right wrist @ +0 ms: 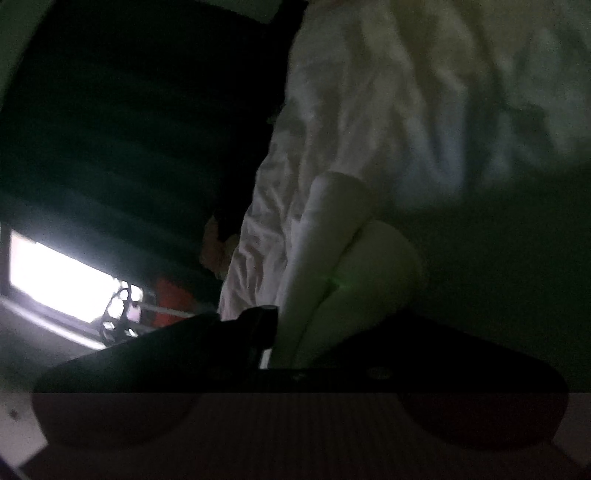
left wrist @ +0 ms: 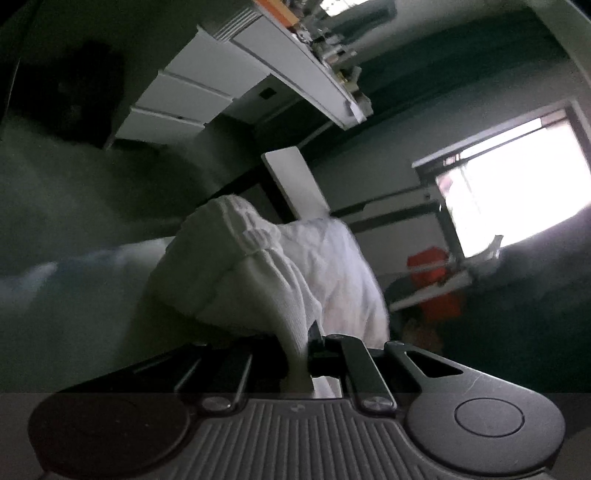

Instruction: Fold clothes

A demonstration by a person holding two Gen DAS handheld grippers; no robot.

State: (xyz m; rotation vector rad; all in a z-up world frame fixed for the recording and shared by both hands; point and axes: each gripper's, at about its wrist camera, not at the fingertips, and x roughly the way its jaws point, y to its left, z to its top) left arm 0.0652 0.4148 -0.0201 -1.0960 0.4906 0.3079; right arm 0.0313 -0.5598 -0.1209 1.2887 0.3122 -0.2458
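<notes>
We see a white garment (left wrist: 295,266) with a fine ribbed weave along its gathered band and a crinkled, plain white body, gripped in the dark grey left gripper (left wrist: 308,354), whose base carries a pattern of parallel ridges. Beside the garment, toward the bright white window (left wrist: 513,192), sits an orange-red object (left wrist: 436,280), and above the garment hang pale grey-white drawers (left wrist: 184,96) with an orange strip (left wrist: 277,11) at the shelf edge. In the right wrist view the garment (right wrist: 369,147) looks off-white with a creamy tint against deep green-black shadow, held in the black right gripper (right wrist: 295,343).

Garment (left wrist: 280,266) before window (left wrist: 509,199), below shelf (left wrist: 295,66)
</notes>
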